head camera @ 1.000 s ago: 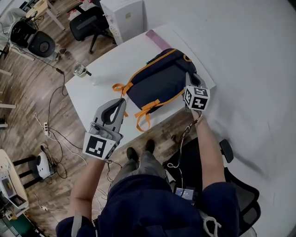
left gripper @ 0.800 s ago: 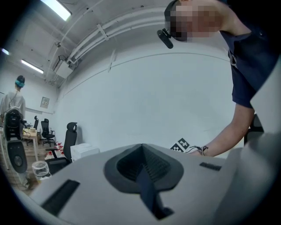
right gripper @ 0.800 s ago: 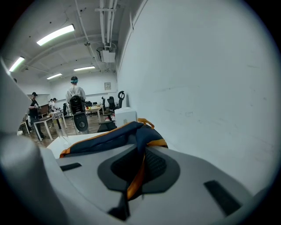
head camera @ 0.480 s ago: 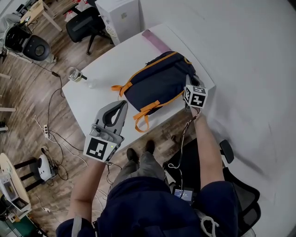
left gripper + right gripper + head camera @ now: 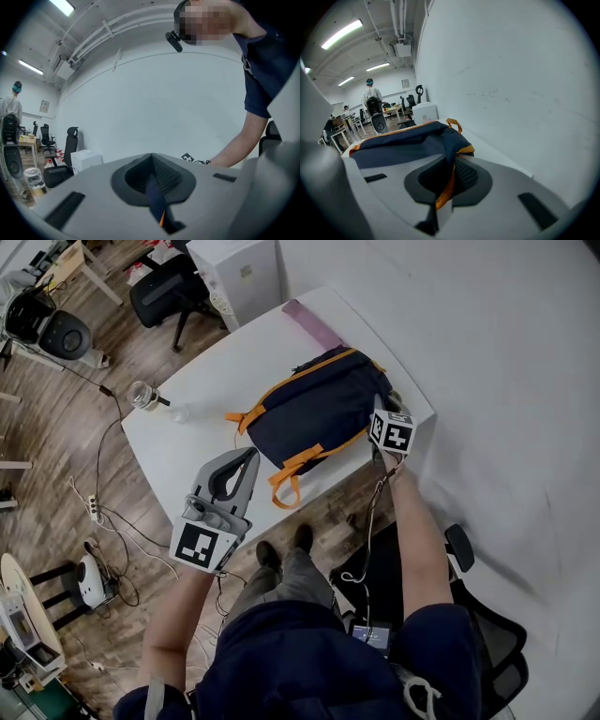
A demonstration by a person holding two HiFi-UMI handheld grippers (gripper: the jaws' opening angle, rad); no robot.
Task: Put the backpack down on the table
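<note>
Fingers (image 5: 471,176) of right gripper (image 5: 449,171) pinched together on orange trim (image 5: 445,190) | left gripper (image 5: 152,178) nipped on dark strap (image 5: 154,199) (two holds, to carry it flat) | backpack (image 5: 319,413) lying on table (image 5: 187,442), by its right edge | I judge release comes next

No legible words, brands or numbers, only black-and-white square marker patterns on left tool (image 5: 246,458) cube (image 5: 203,547), right tool (image 5: 387,405) cube (image 5: 394,434)

Backpack (image 5: 319,413): navy, orange trim and straps. Lies flat on white table (image 5: 202,423), toward its wall-side end, loose straps toward near edge.
</note>
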